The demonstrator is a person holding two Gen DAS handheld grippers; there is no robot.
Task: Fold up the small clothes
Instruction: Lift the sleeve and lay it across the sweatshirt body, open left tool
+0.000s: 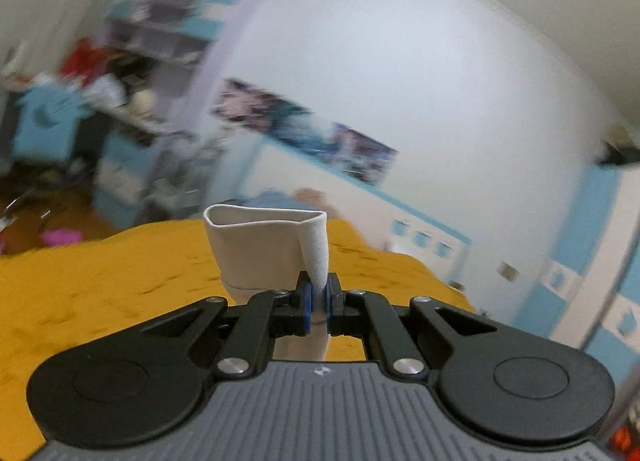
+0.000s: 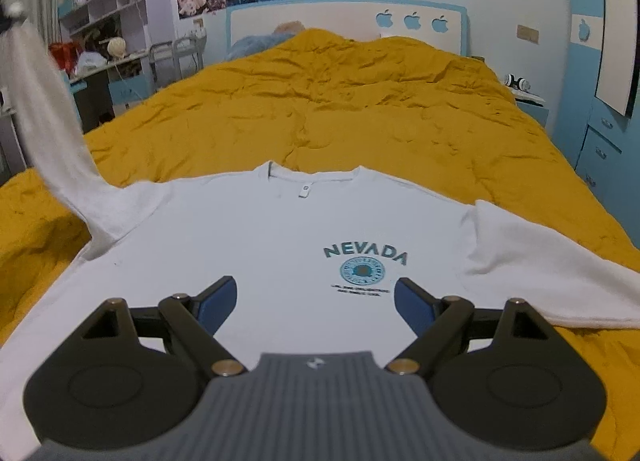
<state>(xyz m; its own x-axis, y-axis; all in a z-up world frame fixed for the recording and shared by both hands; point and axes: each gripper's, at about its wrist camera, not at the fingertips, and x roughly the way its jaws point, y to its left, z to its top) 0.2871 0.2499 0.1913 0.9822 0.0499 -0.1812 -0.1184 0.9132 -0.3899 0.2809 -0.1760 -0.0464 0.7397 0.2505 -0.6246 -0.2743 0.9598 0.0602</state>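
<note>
A white long-sleeved shirt (image 2: 256,245) with a teal "NEVADA" print lies face up on the yellow bedspread (image 2: 340,109). My left gripper (image 1: 316,301) is shut on the ribbed cuff (image 1: 272,253) of the shirt's left sleeve and holds it up in the air; that lifted sleeve (image 2: 44,109) shows at the left of the right wrist view. My right gripper (image 2: 316,305) is open and empty, hovering over the shirt's lower front. The right sleeve (image 2: 536,269) lies spread out on the bed.
A white and blue headboard (image 2: 344,21) stands at the far end of the bed. A cluttered desk and shelves (image 2: 100,41) stand at the left. A blue wardrobe (image 2: 604,101) and a nightstand with headphones (image 2: 520,83) are at the right.
</note>
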